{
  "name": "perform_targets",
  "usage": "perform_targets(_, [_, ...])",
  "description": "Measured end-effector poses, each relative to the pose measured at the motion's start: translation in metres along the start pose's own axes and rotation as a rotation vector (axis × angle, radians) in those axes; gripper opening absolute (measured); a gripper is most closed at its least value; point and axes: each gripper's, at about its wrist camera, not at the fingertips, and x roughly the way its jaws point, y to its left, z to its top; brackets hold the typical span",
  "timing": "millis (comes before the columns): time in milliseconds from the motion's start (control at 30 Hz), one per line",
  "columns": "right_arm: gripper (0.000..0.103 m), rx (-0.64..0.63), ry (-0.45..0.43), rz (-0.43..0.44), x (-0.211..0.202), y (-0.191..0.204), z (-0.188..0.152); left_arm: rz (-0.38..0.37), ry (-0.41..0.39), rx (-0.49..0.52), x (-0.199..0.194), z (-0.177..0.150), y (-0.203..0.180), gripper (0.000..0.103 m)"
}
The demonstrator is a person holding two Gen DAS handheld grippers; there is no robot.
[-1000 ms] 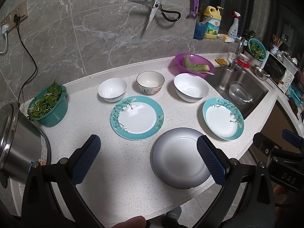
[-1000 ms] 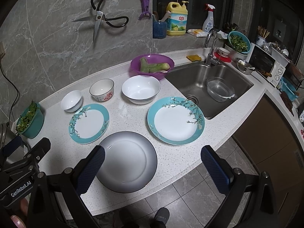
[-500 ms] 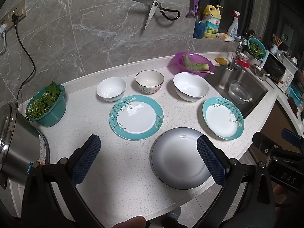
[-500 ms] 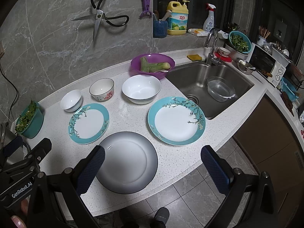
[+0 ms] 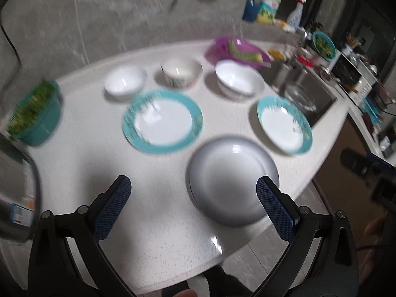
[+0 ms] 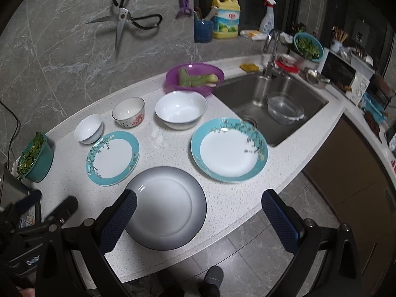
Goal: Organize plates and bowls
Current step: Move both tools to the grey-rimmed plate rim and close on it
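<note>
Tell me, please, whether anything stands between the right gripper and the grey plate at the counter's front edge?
Nothing visible does. The right gripper is open and hovers just short of the grey plate, with only bare counter beside it. The teal-rimmed plates and bowls lie beyond the grey plate, not in front of it.

Heavily motion-blurred in the left wrist view, smearing the teal-rimmed white plate [image 5: 162,121] and grey marble wall [image 5: 99,19]; sharp in the right wrist view. Lit from overhead, with glare spots on the glossy grey round plate [image 6: 168,208]. Fisheye bending and dark vignetting at all corners.
</note>
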Motion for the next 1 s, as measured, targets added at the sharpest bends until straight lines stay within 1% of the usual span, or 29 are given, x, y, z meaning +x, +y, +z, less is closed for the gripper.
perform_targets(67, [0.103,0.046,0.038,0.034,0.009,-0.012,-0.006,-0.049,0.053,-0.008,0.019,-0.011,0.012,0.103])
perform_targets(100, [0.103,0.078,0.060,0.059,0.015,-0.020,-0.011,-0.098,0.071,-0.021,0.028,-0.017,0.019,0.103])
perform_targets(167, [0.103,0.127,0.080,0.095,0.024,-0.034,-0.021,-0.161,0.117,-0.032,0.049,-0.024,0.029,0.103])
perform_targets(200, [0.103,0.161,0.093,0.124,0.033,-0.043,-0.029,-0.181,0.134,-0.017,0.060,-0.029,0.030,0.102])
perform_targets(300, [0.103,0.240,0.129,0.222,0.053,-0.065,-0.046,-0.218,0.139,0.071,0.083,-0.039,0.024,0.103])
perform_targets(333, [0.103,0.264,0.142,0.259,0.066,-0.071,-0.050,-0.220,0.141,0.096,0.090,-0.041,0.020,0.103])
perform_targets(400, [0.103,0.294,0.172,0.305,0.083,-0.081,-0.055,-0.219,0.154,0.110,0.101,-0.044,0.017,0.103])
perform_targets(433, [0.103,0.300,0.178,0.335,0.092,-0.083,-0.055,-0.204,0.177,0.113,0.108,-0.043,0.015,0.103])
perform_targets(467, [0.103,0.298,0.185,0.356,0.101,-0.085,-0.054,-0.174,0.212,0.103,0.118,-0.040,0.014,0.103])
perform_targets(500, [0.103,0.291,0.192,0.377,0.111,-0.084,-0.051,-0.147,0.253,0.056,0.131,-0.036,0.018,0.103])
perform_targets(567, [0.102,0.266,0.214,0.423,0.127,-0.088,-0.047,-0.177,0.287,-0.031,0.142,-0.028,0.026,0.102])
perform_targets(600, [0.101,0.251,0.227,0.447,0.135,-0.089,-0.045,-0.182,0.290,-0.064,0.148,-0.025,0.030,0.102])
perform_targets(700, [0.097,0.229,0.262,0.503,0.158,-0.096,-0.034,-0.148,0.290,-0.085,0.164,-0.018,0.030,0.102])
perform_targets(767, [0.092,0.220,0.279,0.535,0.169,-0.103,-0.029,-0.134,0.296,-0.099,0.171,-0.017,0.028,0.102])
perform_targets(800, [0.091,0.216,0.282,0.544,0.173,-0.107,-0.027,-0.131,0.306,-0.103,0.178,-0.017,0.024,0.101])
perform_targets(900, [0.083,0.216,0.300,0.581,0.184,-0.114,-0.028,-0.163,0.339,-0.106,0.192,-0.017,0.017,0.101])
perform_targets(967, [0.077,0.228,0.332,0.593,0.194,-0.116,-0.031,-0.166,0.354,-0.090,0.197,-0.017,0.012,0.101])
perform_targets(1000, [0.075,0.236,0.349,0.598,0.198,-0.116,-0.033,-0.165,0.361,-0.078,0.202,-0.016,0.009,0.099])
